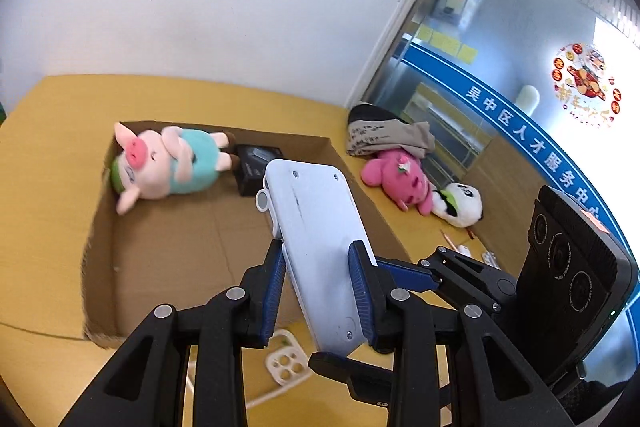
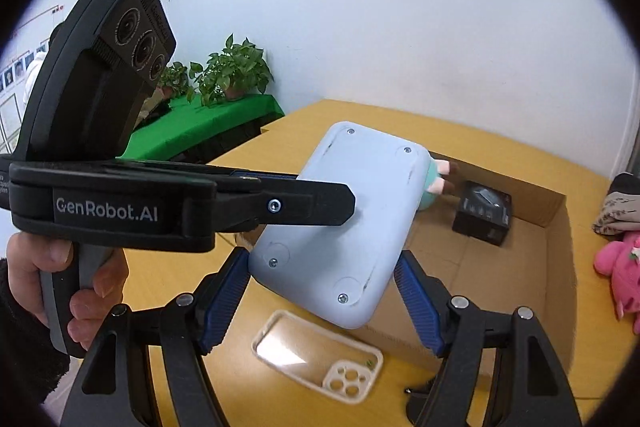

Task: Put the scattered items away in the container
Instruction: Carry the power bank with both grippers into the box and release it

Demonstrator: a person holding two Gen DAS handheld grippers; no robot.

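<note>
My left gripper (image 1: 318, 263) is shut on a pale blue-white flat device (image 1: 316, 239) and holds it above the near edge of the open cardboard box (image 1: 100, 243). The device (image 2: 344, 227) also shows in the right wrist view, with the left gripper's finger across it. My right gripper (image 2: 322, 279) is open, its blue pads either side of the device's lower end, not touching it. Inside the box lie a pink pig plush (image 1: 164, 163) in a teal shirt and a small black box (image 1: 254, 167). A clear phone case (image 2: 316, 355) lies on the yellow table below the grippers.
On the table right of the box lie a pink plush (image 1: 400, 179), a panda plush (image 1: 460, 205) and a folded cloth (image 1: 384, 131). A white wall stands behind, a glass door to the right. Potted plants (image 2: 232, 71) stand on a green-covered table to the left.
</note>
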